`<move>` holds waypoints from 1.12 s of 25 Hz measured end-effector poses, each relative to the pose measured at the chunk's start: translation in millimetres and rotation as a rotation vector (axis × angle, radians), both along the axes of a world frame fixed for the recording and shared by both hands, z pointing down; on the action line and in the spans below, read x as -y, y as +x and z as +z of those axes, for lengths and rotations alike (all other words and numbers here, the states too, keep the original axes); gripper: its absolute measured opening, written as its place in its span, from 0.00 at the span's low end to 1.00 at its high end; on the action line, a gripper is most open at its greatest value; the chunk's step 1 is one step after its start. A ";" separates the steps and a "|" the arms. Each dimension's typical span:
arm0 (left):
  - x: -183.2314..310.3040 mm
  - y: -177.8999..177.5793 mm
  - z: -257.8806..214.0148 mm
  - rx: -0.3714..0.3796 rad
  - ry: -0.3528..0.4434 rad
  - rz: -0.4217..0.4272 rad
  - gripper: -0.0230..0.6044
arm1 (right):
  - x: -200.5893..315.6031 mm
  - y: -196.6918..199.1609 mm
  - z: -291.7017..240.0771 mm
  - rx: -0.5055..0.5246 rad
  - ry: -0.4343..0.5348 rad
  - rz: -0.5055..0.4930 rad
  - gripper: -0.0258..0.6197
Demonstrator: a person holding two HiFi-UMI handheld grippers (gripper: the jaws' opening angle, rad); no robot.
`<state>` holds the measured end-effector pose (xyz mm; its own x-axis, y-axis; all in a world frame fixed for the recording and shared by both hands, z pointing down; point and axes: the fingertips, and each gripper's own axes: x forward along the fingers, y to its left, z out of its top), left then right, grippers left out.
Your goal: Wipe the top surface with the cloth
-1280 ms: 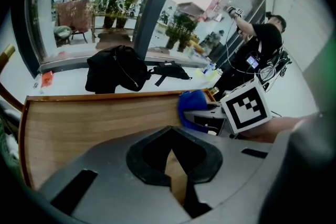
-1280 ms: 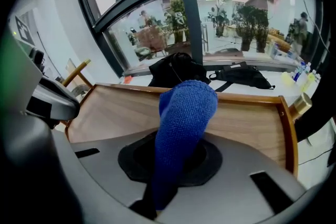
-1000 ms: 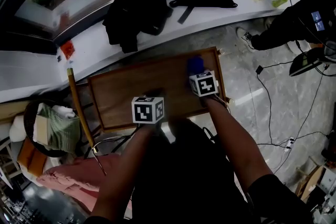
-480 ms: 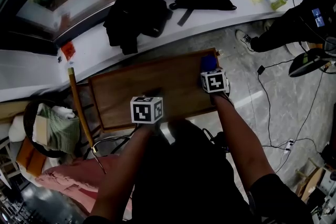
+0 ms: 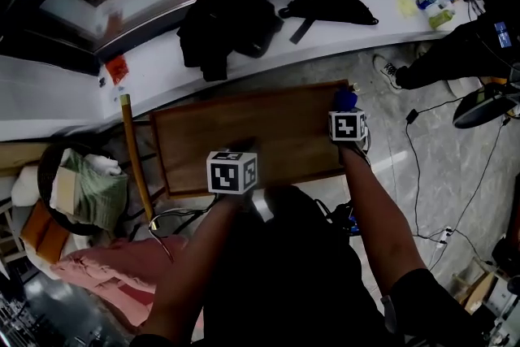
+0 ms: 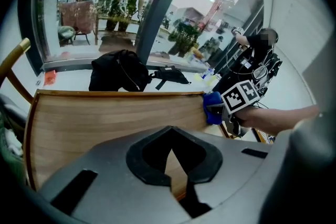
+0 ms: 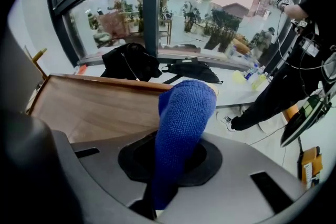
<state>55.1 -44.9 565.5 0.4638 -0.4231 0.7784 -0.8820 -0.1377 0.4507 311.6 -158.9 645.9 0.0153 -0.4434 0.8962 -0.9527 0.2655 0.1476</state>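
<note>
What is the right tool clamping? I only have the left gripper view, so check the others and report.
Observer: The right tool is shut on the blue cloth. In the right gripper view the cloth is bunched and sticks up out of the jaws.
Operator: Good. Now tell me where my left tool stands on the top.
Observer: In the head view the left tool is at the near edge of the wooden top, about midway along its width and apart from the right tool.
Operator: Report anything on the floor on the right side.
Observer: The head view shows thin black cables trailing over the floor to the right of the top.
</note>
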 end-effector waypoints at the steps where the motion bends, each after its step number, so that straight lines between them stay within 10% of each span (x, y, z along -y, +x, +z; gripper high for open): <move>1: -1.4 -6.4 -1.6 0.001 0.004 -0.007 0.05 | -1.8 -4.4 -3.6 0.015 0.004 0.027 0.11; 5: -7.7 -44.4 -8.1 0.011 0.011 -0.050 0.05 | -9.7 -75.4 -27.0 0.204 0.089 0.036 0.11; 17: -45.2 -201.6 -34.5 0.092 0.012 -0.199 0.05 | -94.6 -387.6 -39.9 0.555 0.001 -0.343 0.11; 28: -79.0 -295.8 -38.1 0.086 0.015 -0.272 0.05 | -164.0 -538.4 -11.2 0.660 -0.132 -0.495 0.11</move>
<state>-240.8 34.1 527.4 0.2639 -0.5345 0.8029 -0.9223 0.1038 0.3722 -226.7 5.0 634.7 -0.7001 -0.1512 0.6978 -0.6012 0.6522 -0.4618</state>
